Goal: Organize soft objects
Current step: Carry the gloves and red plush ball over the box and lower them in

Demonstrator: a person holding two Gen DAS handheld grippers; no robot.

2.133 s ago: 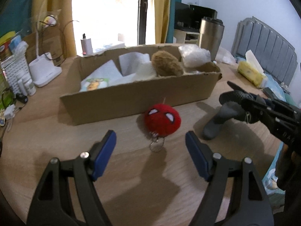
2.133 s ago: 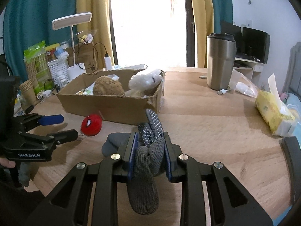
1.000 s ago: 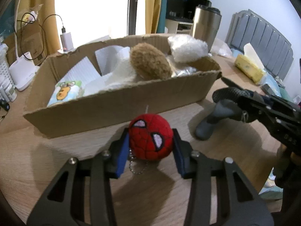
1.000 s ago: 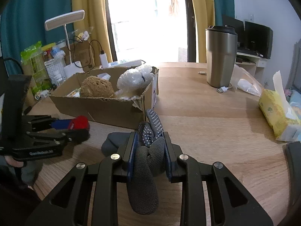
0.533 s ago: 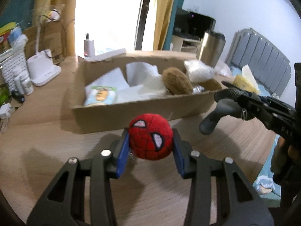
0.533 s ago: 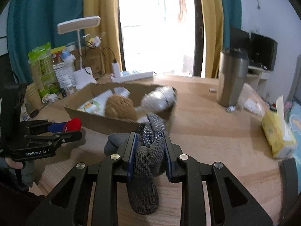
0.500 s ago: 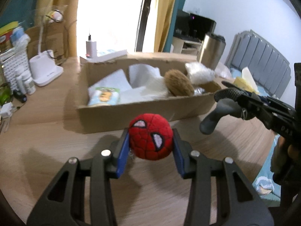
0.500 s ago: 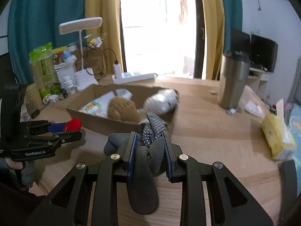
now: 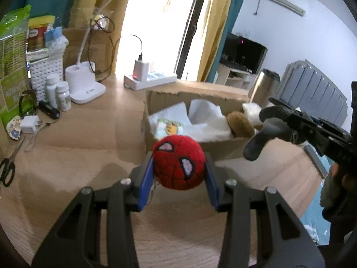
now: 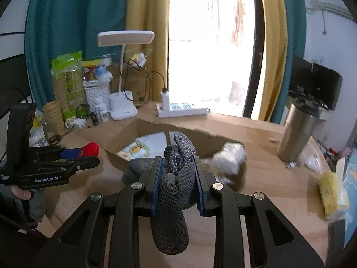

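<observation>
My left gripper [image 9: 178, 174] is shut on a red spider-face plush ball [image 9: 179, 162] and holds it in the air before the cardboard box [image 9: 169, 95]. The ball's keychain hangs below it. My right gripper [image 10: 176, 174] is shut on a dark grey knit glove [image 10: 173, 192] and holds it above the near side of the box [image 10: 120, 134]. The box holds a brown plush ball [image 9: 239, 124], a white fluffy bundle [image 10: 229, 156], white tissue packs [image 9: 169, 125] and white cloth. The glove also shows in the left wrist view [image 9: 261, 140], and the ball in the right wrist view [image 10: 90, 149].
A desk lamp [image 10: 122, 105], a power strip [image 10: 180, 110], pill bottles [image 9: 58, 92], a white basket, cups and scissors [image 9: 7, 169] crowd the table's left. A steel tumbler [image 10: 297, 131] and a yellow tissue pack [image 10: 333, 192] stand at the right.
My left gripper closed on the red plush ball and lifted it off the table. Both grippers have risen and look down into the box from higher up.
</observation>
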